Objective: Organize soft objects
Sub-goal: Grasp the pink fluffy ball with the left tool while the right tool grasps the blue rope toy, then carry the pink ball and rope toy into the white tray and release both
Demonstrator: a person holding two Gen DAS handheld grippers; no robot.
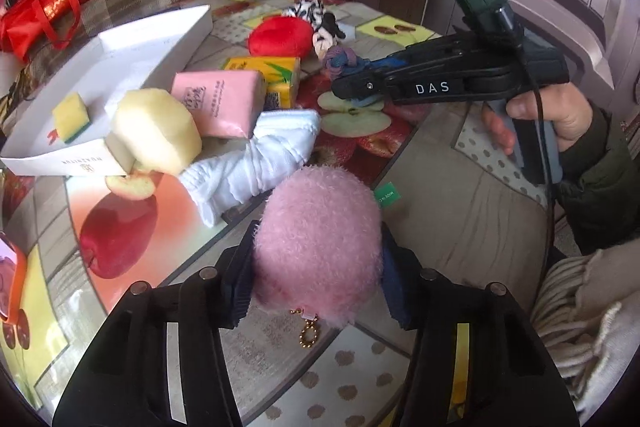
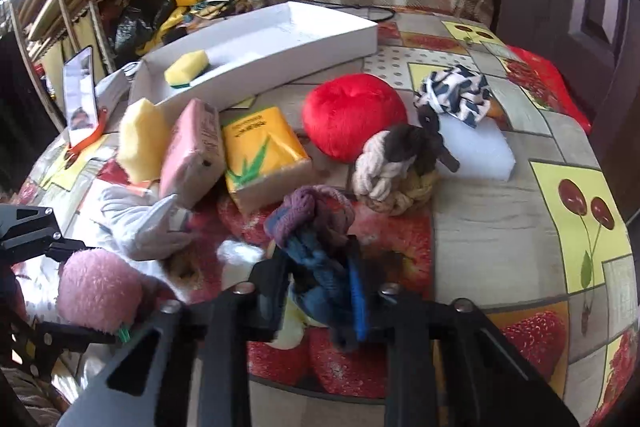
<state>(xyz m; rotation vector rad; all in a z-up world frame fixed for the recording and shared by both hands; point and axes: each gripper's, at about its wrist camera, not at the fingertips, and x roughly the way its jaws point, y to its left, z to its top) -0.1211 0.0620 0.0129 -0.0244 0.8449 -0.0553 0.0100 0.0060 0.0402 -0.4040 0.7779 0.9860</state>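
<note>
Holding two things at once: your left claw (image 1: pixel 320 263) is pinching the pink pompom (image 1: pixel 318 239), and your right claw (image 2: pixel 320 279) is clamped on the blue-purple knotted rope (image 2: pixel 316 227).
Where the stuff is: both items sit low over the near side of the tabletop (image 2: pixel 500 227); the white box (image 1: pixel 120 67) is at the far left with just a yellow sponge (image 1: pixel 71 117) inside.
Pompom risk: it's fluffy, so your grip may be mostly fuzz; a quick swing could let it slide out.
Rope risk: the loose knotted end hangs free ahead of the fingers and could drag the yellow tissue pack (image 2: pixel 264 155) or white sock (image 1: pixel 256 163).
Path risk: the big yellow sponge (image 1: pixel 156 131) and pink tissue pack (image 1: pixel 220 105) crowd the box edge; come in low and you'll bump them.
</note>
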